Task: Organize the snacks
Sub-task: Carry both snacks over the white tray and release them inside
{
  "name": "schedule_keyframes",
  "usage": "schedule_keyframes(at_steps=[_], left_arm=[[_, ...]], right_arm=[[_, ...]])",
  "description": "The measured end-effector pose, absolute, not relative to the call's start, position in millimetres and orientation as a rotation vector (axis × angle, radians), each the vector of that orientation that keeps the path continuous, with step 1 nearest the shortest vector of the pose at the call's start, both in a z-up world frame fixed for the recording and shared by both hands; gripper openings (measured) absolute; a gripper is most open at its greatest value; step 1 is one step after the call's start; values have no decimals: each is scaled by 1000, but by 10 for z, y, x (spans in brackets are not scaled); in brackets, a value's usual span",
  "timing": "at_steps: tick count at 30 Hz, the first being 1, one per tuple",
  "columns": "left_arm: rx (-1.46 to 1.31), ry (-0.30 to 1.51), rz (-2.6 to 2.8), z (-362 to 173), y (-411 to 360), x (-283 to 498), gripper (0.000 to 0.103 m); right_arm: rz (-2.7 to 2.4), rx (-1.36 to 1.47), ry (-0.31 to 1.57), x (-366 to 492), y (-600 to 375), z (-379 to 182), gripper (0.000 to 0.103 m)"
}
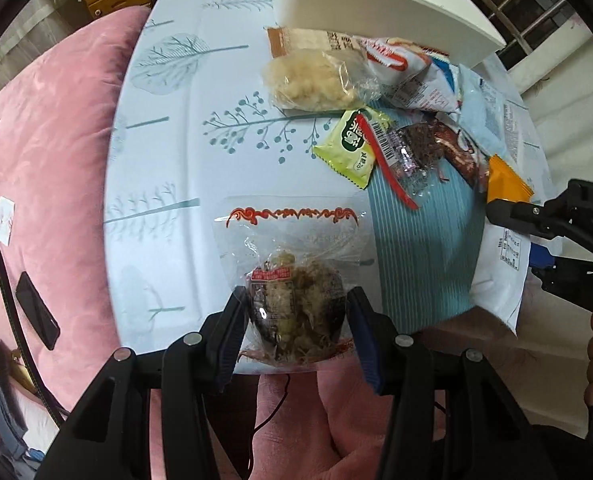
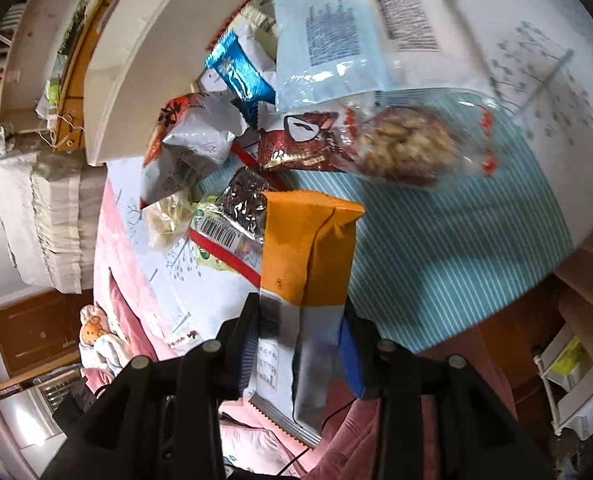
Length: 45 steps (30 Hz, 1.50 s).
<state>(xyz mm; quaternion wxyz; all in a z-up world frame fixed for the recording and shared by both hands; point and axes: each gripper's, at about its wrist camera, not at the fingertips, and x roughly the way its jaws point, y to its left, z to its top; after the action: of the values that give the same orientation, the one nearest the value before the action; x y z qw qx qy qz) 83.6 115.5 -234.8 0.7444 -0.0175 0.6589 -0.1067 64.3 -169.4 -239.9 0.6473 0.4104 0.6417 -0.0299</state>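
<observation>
Just above the near edge of the tree-patterned white tablecloth (image 1: 168, 128), the left gripper (image 1: 296, 320) pinches a clear plastic packet with a red scroll border and a dark crumbly pastry inside (image 1: 296, 304), both blue pads pressing its sides. Meanwhile the right gripper (image 2: 300, 344) clamps an orange-and-white foil snack pouch (image 2: 308, 260) upright between its pads, over the teal striped cloth (image 2: 436, 264). Beyond lie the remaining heaped snack packets (image 1: 396, 120), just beside a white plastic bin (image 1: 376, 8).
</observation>
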Motion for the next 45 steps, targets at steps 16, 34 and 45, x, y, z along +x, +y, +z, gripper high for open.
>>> schedule_keyframes(at_steps=[16, 34, 45], left_arm=[[-19, 1267, -325, -1209, 1035, 1104, 49], [-9, 1219, -357, -636, 771, 1940, 49], [-30, 1221, -351, -656, 460, 2831, 50]], right_arm=[[-175, 929, 1267, 536, -2209, -1870, 37], [-123, 846, 1140, 1420, -2425, -1222, 37], [-31, 788, 1084, 2190, -2457, -1149, 37]])
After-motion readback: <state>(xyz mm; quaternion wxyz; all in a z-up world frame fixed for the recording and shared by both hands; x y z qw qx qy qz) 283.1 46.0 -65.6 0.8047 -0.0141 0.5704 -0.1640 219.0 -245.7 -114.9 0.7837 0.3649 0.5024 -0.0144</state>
